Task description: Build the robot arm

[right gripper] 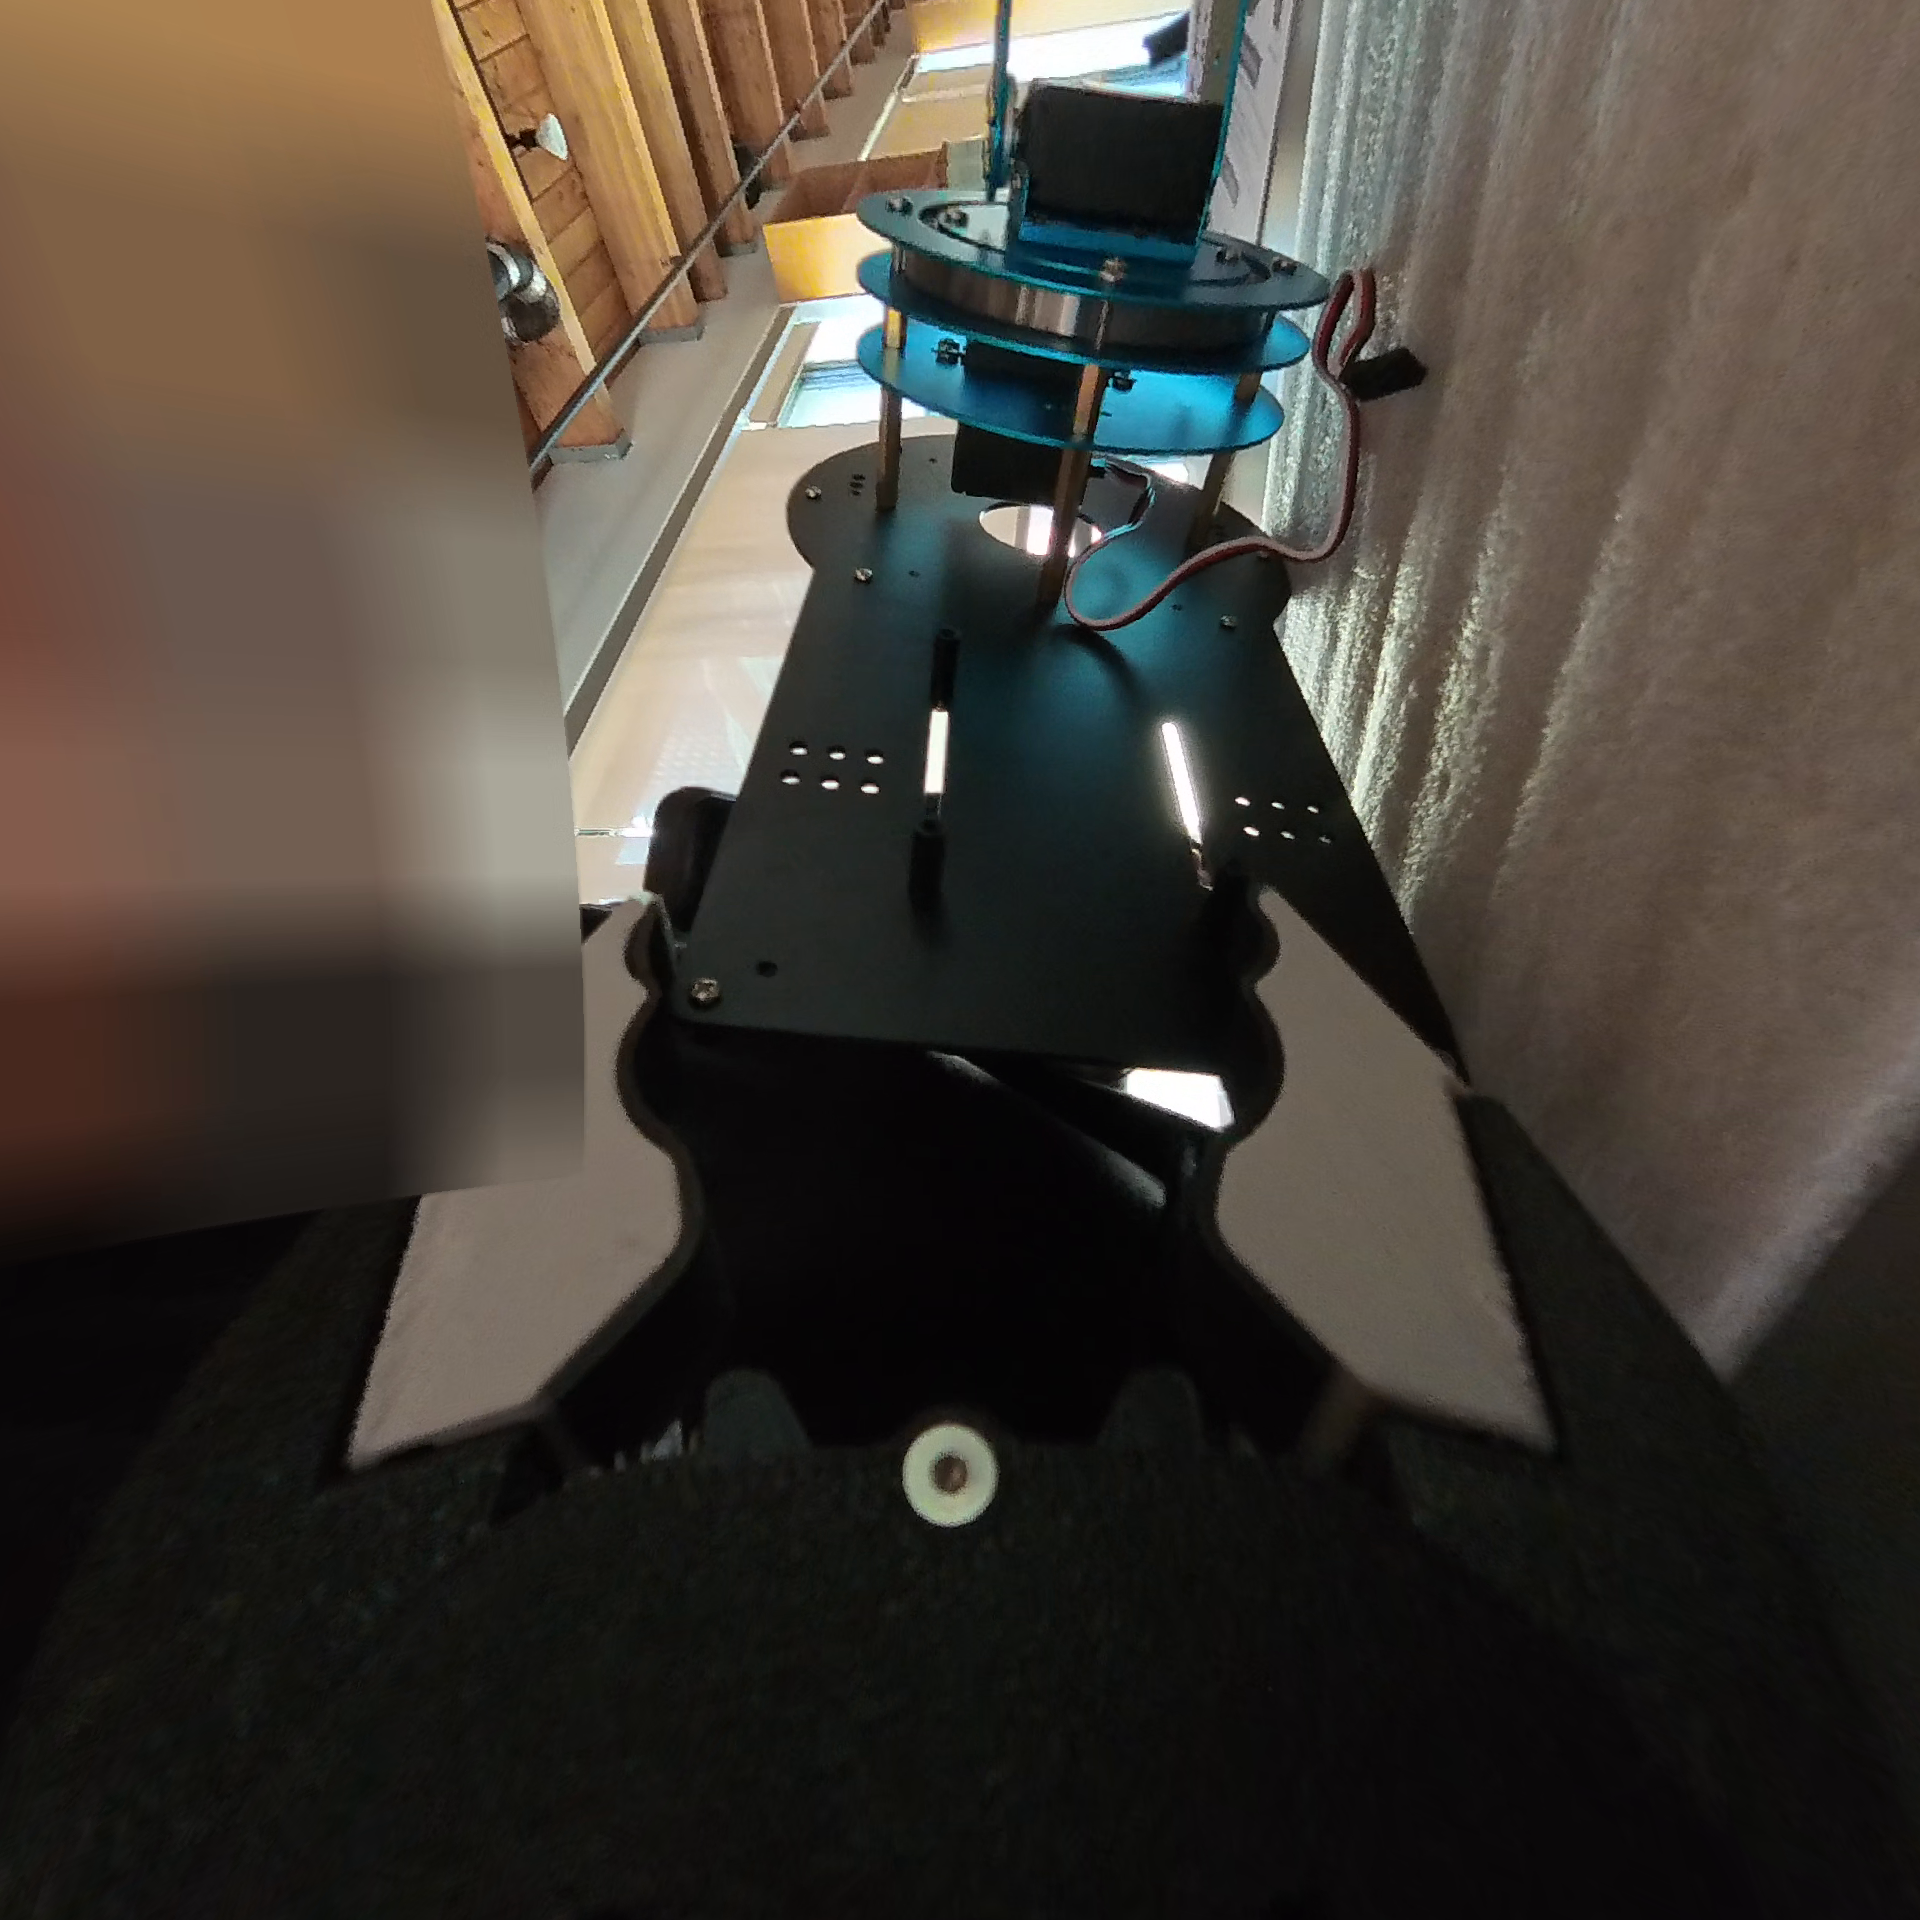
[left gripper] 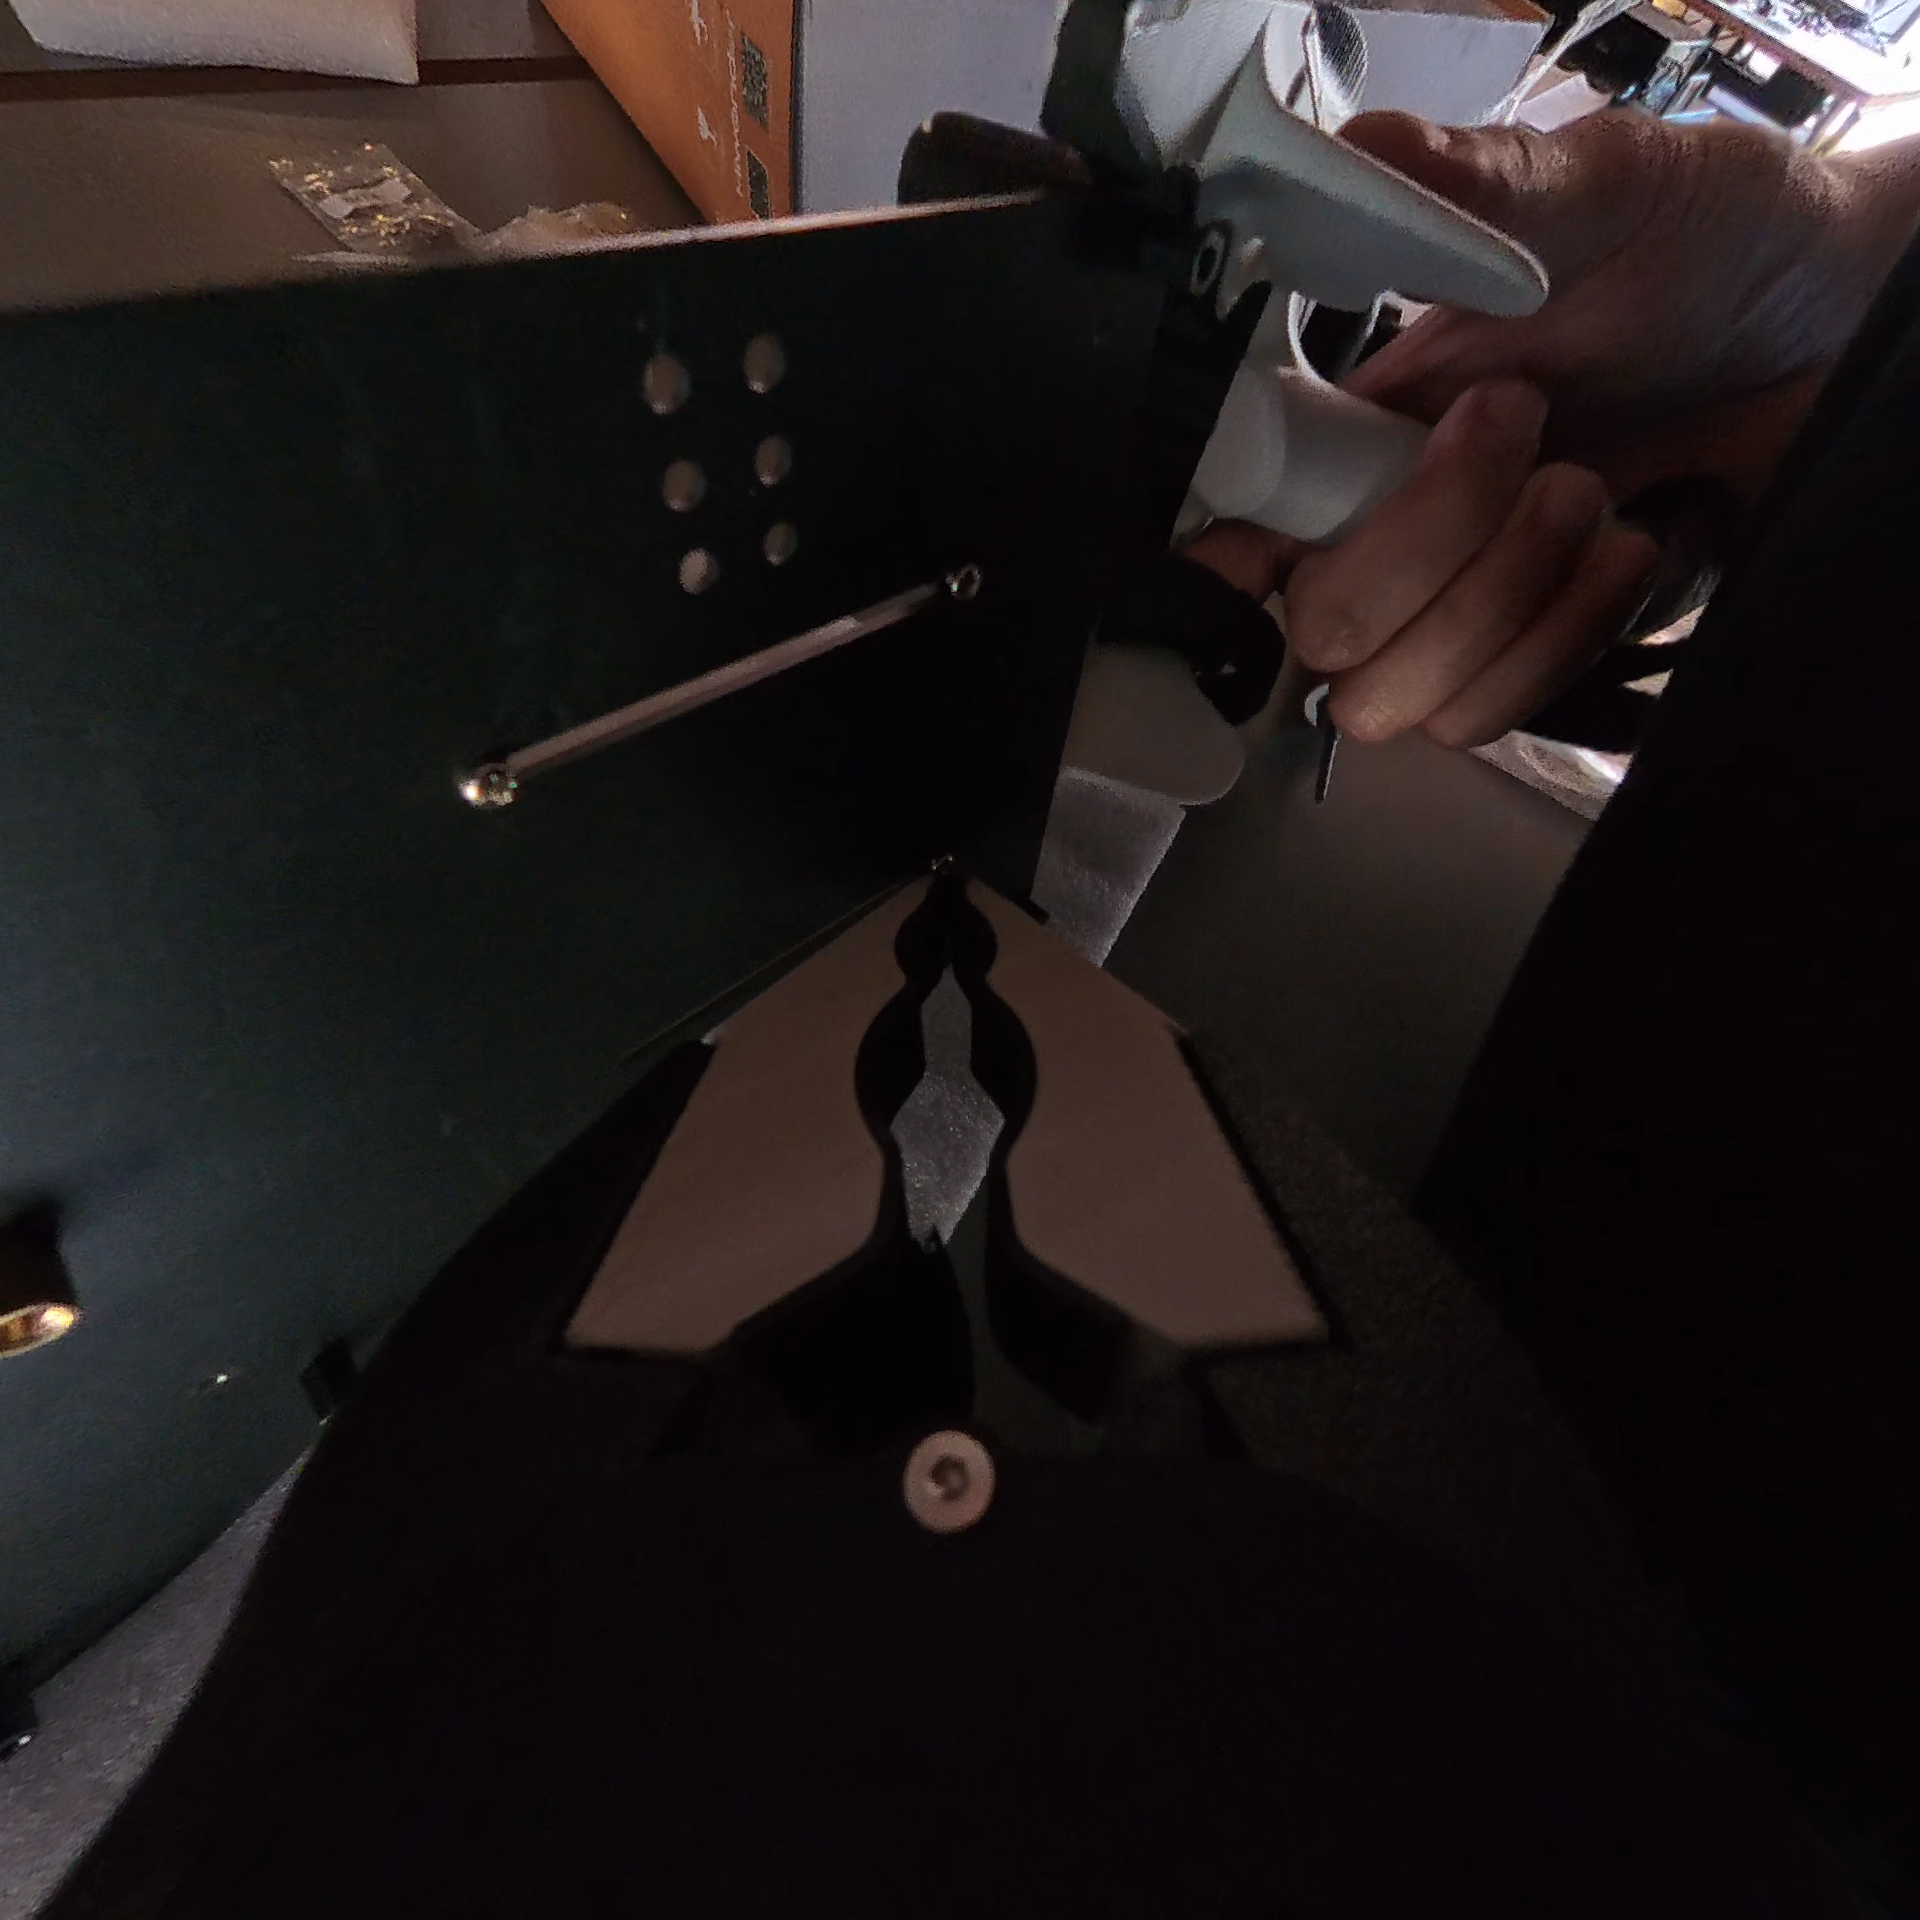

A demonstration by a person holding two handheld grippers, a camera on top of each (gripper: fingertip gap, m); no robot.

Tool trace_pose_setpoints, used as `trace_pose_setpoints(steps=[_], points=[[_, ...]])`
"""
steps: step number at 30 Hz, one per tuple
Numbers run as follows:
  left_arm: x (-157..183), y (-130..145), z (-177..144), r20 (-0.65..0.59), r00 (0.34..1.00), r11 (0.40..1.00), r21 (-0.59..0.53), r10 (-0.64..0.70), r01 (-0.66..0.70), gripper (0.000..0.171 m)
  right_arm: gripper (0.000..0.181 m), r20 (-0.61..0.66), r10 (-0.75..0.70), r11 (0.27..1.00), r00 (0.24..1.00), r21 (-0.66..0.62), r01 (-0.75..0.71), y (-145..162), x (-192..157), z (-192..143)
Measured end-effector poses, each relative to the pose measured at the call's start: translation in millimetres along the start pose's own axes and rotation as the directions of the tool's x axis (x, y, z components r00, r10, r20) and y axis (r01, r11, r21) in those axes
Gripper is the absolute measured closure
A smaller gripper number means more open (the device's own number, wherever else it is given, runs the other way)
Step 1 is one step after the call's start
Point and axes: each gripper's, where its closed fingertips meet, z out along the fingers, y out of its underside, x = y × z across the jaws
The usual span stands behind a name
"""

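Note:
A black metal chassis plate [left gripper: 416, 623] with six round holes and a long slot [left gripper: 717, 681] fills the left wrist view. My left gripper [left gripper: 945, 883] is shut, with its tips at the plate's lower corner. I cannot tell whether anything is pinched between them. My right gripper [right gripper: 951, 935] is clamped across the near end of the same plate [right gripper: 1039, 831], one finger at each side edge. Blue round discs on standoffs [right gripper: 1081, 353] carry a black servo [right gripper: 1112, 156] at the plate's far end. A hand [left gripper: 1558, 312] holds the right gripper's white handle [left gripper: 1330, 457].
White foam sheeting [right gripper: 1610, 520] lies along the right of the plate and shows under it [left gripper: 1101, 862]. A red and white servo cable [right gripper: 1195, 571] trails off the plate to a plug. A cardboard box [left gripper: 707, 94] stands behind. Wooden beams [right gripper: 623, 156] are far off.

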Motion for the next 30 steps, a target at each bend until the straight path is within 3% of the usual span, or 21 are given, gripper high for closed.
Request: trace_pose_setpoints(steps=[9,10,11,12,15,17,19,20,25,30], points=[[1,1,1,0.005,1.0,1.0,-0.008,0.006,-0.006,0.171,0.08,-0.052,-0.028,1.0,0.998,-0.012,0.027,1,-2,-4],[1,1,2,0.004,1.0,1.0,-0.007,0.005,-0.005,0.171,0.106,0.087,-0.068,0.998,0.994,0.019,0.067,-3,-27,-5],[1,1,2,0.005,1.0,1.0,-0.006,0.005,-0.005,0.171,0.133,0.046,-0.073,0.997,0.996,0.02,0.072,-4,-25,-3],[1,1,3,0.009,1.0,1.0,-0.011,0.009,-0.009,0.171,0.133,0.021,-0.1,0.995,0.995,0.007,0.1,-3,-24,-3],[1,1,3,0.011,1.0,1.0,-0.012,0.022,-0.022,0.171,0.128,-0.045,-0.16,0.987,0.986,-0.025,0.159,-3,-20,-10],[1,1,2,0.008,1.0,1.0,-0.013,0.019,-0.019,0.171,0.113,-0.087,-0.163,0.986,0.983,-0.002,0.164,-12,-13,-18],[1,1,2,0.004,1.0,1.0,-0.014,0.023,-0.023,0.171,0.073,-0.088,-0.112,0.994,0.99,-0.014,0.111,-14,-3,-17],[1,1,2,0.002,1.0,1.0,-0.015,0.024,-0.024,0.171,0.067,-0.07,-0.077,0.997,0.995,-0.027,0.076,-12,0,-14],[1,1,2,-0.008,1.0,1.0,-0.017,0.025,-0.025,0.171,0.069,0.004,-0.014,0.997,1.0,-0.077,0.015,-5,1,4],[1,1,2,-0.008,1.0,1.0,-0.015,0.025,-0.025,0.171,0.074,-0.054,0.012,0.997,0.998,-0.072,-0.016,-4,3,2]])
